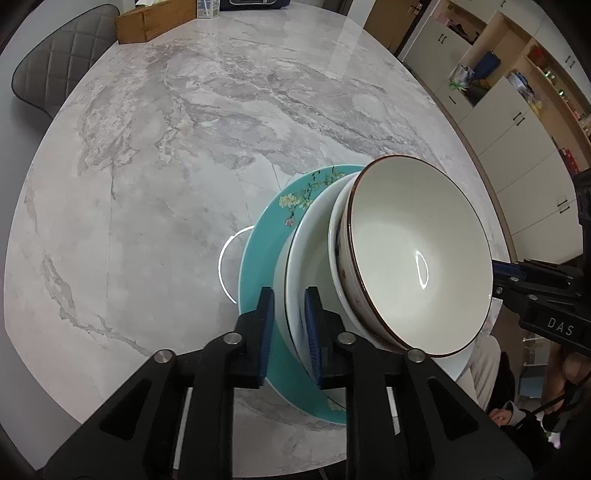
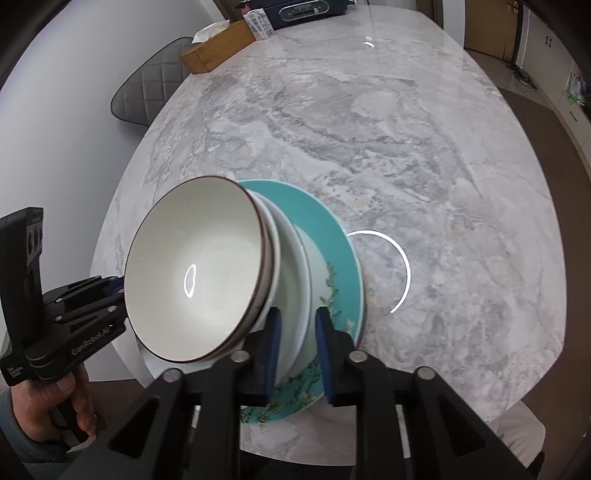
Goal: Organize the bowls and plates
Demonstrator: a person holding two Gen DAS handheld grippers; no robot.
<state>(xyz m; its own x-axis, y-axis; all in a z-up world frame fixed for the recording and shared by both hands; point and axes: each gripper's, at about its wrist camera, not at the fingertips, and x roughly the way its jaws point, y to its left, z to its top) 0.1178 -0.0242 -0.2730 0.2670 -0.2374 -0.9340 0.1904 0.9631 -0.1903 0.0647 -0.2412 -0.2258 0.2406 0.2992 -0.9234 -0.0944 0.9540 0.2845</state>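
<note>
A stack stands near the marble table's front edge: a teal floral plate (image 1: 258, 251) at the bottom, a white deep plate (image 1: 310, 240) on it, and nested brown-rimmed white bowls (image 1: 417, 254) on top. My left gripper (image 1: 290, 325) is shut on the rims of the teal and white plates on one side. My right gripper (image 2: 298, 343) is shut on the same plates' rims on the opposite side, where the teal plate (image 2: 332, 236), the white plate (image 2: 295, 280) and the bowls (image 2: 195, 273) also show. The stack looks tilted in both views.
The marble table (image 1: 184, 147) stretches away beyond the stack. A wooden tissue box (image 2: 218, 46), a small carton (image 2: 260, 22) and a dark appliance (image 2: 306, 11) sit at the far end. A grey chair (image 1: 62, 62) stands at the left. Cabinets (image 1: 517, 122) line the right.
</note>
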